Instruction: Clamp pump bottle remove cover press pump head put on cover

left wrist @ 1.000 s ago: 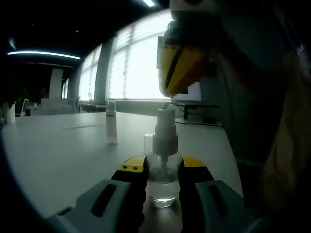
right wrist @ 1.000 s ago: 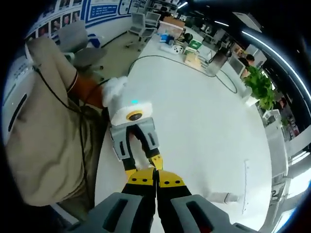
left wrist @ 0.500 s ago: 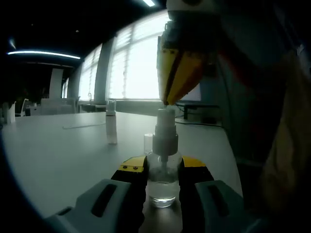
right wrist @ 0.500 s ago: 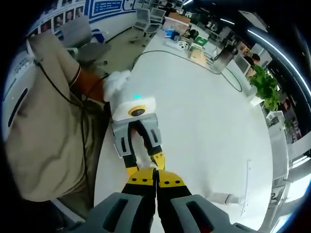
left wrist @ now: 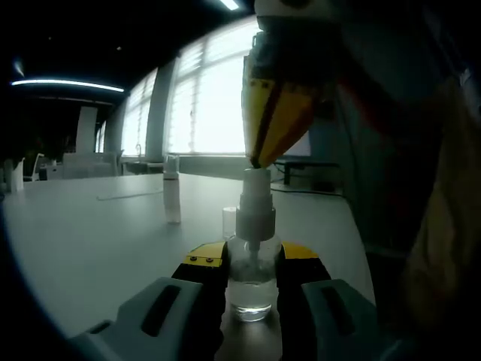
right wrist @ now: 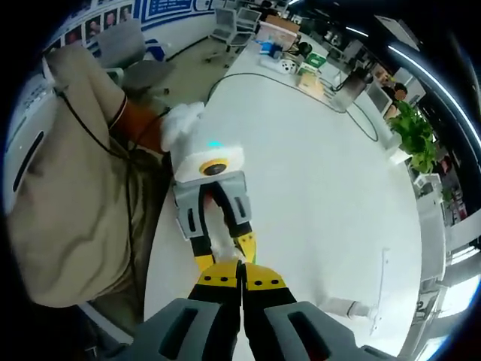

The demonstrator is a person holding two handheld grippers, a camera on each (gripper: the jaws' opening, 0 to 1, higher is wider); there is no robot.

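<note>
A clear pump bottle [left wrist: 251, 289] with a white pump head [left wrist: 255, 207] stands upright on the white table [left wrist: 90, 248]. My left gripper [left wrist: 252, 259] is shut on its body. From above, my right gripper [left wrist: 257, 159] comes down with its jaws shut, and its yellow tips touch the top of the pump head. In the right gripper view my right gripper [right wrist: 242, 274] points down at the left gripper [right wrist: 225, 254], with the pump head [right wrist: 224, 250] a pale spot between that gripper's jaws. A small clear cover [left wrist: 229, 222] stands on the table just behind the bottle.
A second slim bottle [left wrist: 173, 199] stands farther back on the table, near a thin strip [left wrist: 128, 195]. A person in beige clothing [right wrist: 68, 180] stands at the table's edge. Desk clutter [right wrist: 301, 71], a plant [right wrist: 409, 131] and a chair [right wrist: 128, 56] lie beyond.
My right gripper has come down from above the bottle until its shut tips meet the pump head. The left gripper and the bottle have stayed still.
</note>
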